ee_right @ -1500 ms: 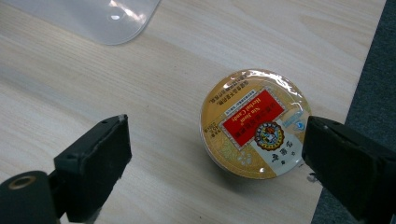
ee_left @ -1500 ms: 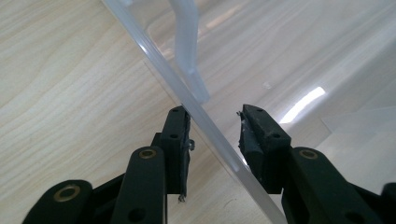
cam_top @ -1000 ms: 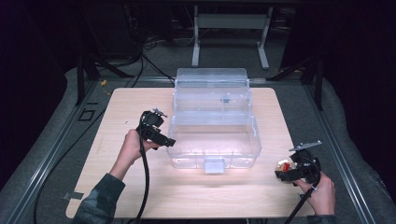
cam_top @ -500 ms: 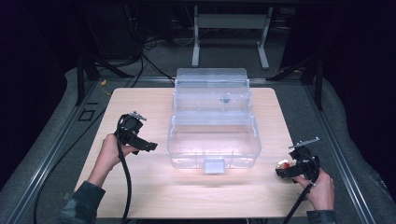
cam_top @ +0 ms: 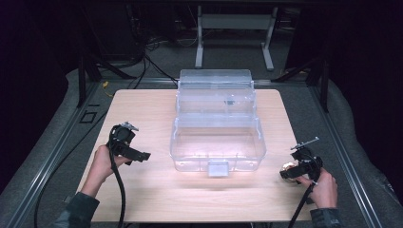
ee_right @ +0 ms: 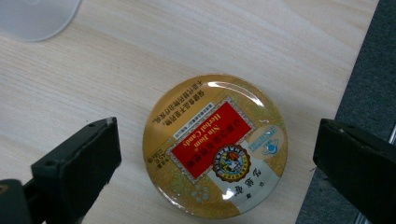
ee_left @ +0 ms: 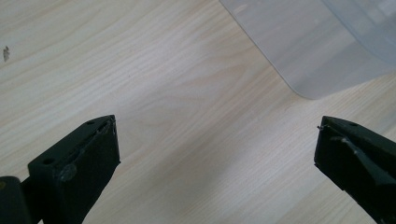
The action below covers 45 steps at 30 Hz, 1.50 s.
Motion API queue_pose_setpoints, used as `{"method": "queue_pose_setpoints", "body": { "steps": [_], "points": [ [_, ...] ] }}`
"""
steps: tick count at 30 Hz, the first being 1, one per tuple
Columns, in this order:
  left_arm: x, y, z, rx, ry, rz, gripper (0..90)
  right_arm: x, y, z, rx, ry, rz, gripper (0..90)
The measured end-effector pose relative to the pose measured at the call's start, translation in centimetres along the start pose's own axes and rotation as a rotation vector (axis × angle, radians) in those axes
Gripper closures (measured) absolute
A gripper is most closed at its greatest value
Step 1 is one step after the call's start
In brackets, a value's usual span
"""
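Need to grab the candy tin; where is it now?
The candy tin lies on the table near its right edge, between the open right gripper jaws, right of the clear box.

Gold candy tin [ee_right: 215, 147] between open jaws

Overhead light on the tabletop, dark surroundings, soft high view.

In the high view the tabletop [cam_top: 142, 114] was brightly lit from above while the room around it fell to near black; the picture was soft and slightly blocky. A pale glare patch lay on the wood before the clear plastic box [cam_top: 216, 142], whose walls caught white highlights. In the left tool view the wood grain was sharp and the near jaws slightly blurred, with faint shadows beside them. In the right tool view a curved highlight crossed the glossy tin lid [ee_right: 215, 145], its print legible.
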State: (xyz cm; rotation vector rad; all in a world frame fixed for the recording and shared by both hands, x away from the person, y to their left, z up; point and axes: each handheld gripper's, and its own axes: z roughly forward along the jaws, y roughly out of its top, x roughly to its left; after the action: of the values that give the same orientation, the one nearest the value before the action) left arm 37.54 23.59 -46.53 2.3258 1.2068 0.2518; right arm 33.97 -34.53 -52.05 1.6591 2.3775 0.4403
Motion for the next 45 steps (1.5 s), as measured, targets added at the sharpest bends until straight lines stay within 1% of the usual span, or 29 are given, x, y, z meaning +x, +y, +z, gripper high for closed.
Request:
{"method": "queue_pose_setpoints", "body": {
  "steps": [5, 8, 13, 14, 15, 18, 19, 20, 21, 23, 24, 25, 26, 28, 30, 34, 35, 36, 37, 40, 43, 44, 45],
  "points": [
    [0.4, -0.7, 0.2, -0.002, 0.01, -0.008, 0.4, -0.3, 0.1, 0.6, 0.022, 0.002, 0.005, 0.4],
    [0.4, -0.9, 0.2, -0.003, 0.011, -0.01, 0.4, -0.3, 0.3, 0.8, 0.036, 0.001, 0.0, 0.6],
    [0.6, -1.3, 0.4, -0.004, 0.011, -0.01, 0.3, -0.3, 0.4, 1.3, 0.06, -0.008, -0.001, 2.8],
    [0.6, -1.4, 0.4, -0.003, 0.011, -0.015, 0.3, -0.4, 0.4, 1.4, 0.063, -0.002, 0.0, 3.2],
    [0.7, -1.5, 0.5, 0.0, 0.017, -0.011, 0.2, -0.4, 0.5, 1.5, 0.071, -0.002, 0.0, 3.7],
    [0.8, -1.6, 0.5, 0.005, 0.016, -0.016, 0.3, -0.3, 0.6, 1.7, 0.081, 0.002, -0.004, 6.1],
    [0.9, -1.7, 0.5, 0.002, 0.022, -0.016, 0.2, -0.3, 0.6, 1.7, 0.086, -0.006, -0.008, 7.2],
    [1.0, -1.8, 0.4, 0.003, 0.023, -0.019, 0.2, -0.3, 0.6, 1.8, 0.09, 0.007, -0.006, 9.3],
    [1.1, -1.8, 0.5, 0.003, 0.022, -0.022, 0.2, -0.2, 0.7, 1.9, 0.098, 0.013, -0.014, 13.5],
    [1.2, -2.0, 0.5, 0.009, 0.026, -0.024, 0.2, -0.1, 0.8, 2.0, 0.108, 0.01, -0.023, 14.7],
    [1.2, -2.0, 0.5, 0.012, 0.027, -0.024, 0.2, -0.1, 0.9, 2.0, 0.11, 0.001, -0.026, 16.5],
    [1.3, -2.1, 0.5, 0.012, 0.026, -0.024, 0.2, -0.1, 1.0, 1.8, 0.127, 0.006, -0.03, 19.0],
    [1.3, -2.2, 0.6, 0.014, 0.027, -0.028, 0.2, -0.1, 1.0, 1.8, 0.108, 0.011, -0.029, 19.2],
    [1.3, -2.3, 0.6, 0.017, 0.027, -0.024, 0.2, 0.0, 1.0, 1.8, 0.115, -0.002, -0.037, 19.5],
    [1.3, -2.4, 0.6, 0.019, 0.026, -0.027, 0.2, 0.0, 1.1, 1.8, 0.12, 0.002, -0.04, 19.6],
    [1.2, -2.3, 0.6, 0.027, 0.025, -0.015, 0.2, 0.0, 1.2, 1.7, 0.131, 0.015, -0.045, 19.7],
    [1.2, -2.3, 0.5, 0.026, 0.028, -0.015, 0.2, 0.0, 1.2, 1.5, 0.129, 0.012, -0.046, 19.7],
    [1.2, -2.3, 0.5, 0.023, 0.025, -0.006, 0.2, 0.0, 1.3, 1.4, 0.127, 0.01, -0.047, 19.7],
    [1.2, -2.3, 0.5, 0.024, 0.023, -0.002, 0.2, 0.1, 1.3, 1.2, 0.123, -0.002, -0.049, 19.7],
    [1.1, -2.1, 0.3, 0.026, 0.022, 0.008, 0.2, 0.3, 1.4, 0.6, 0.118, 0.011, -0.056, 19.7],
    [1.1, -2.2, 0.3, 0.022, 0.026, 0.004, 0.2, 0.3, 1.4, -0.1, 0.103, 0.017, -0.06, 19.7],
    [1.1, -2.2, 0.3, 0.024, 0.028, 0.003, 0.2, 0.4, 1.4, -0.3, 0.101, 0.004, -0.063, 19.7],
    [1.0, -2.3, 0.3, 0.026, 0.03, 0.009, 0.2, 0.4, 1.5, -0.5, 0.098, 0.023, -0.062, 19.7]
  ]
}}
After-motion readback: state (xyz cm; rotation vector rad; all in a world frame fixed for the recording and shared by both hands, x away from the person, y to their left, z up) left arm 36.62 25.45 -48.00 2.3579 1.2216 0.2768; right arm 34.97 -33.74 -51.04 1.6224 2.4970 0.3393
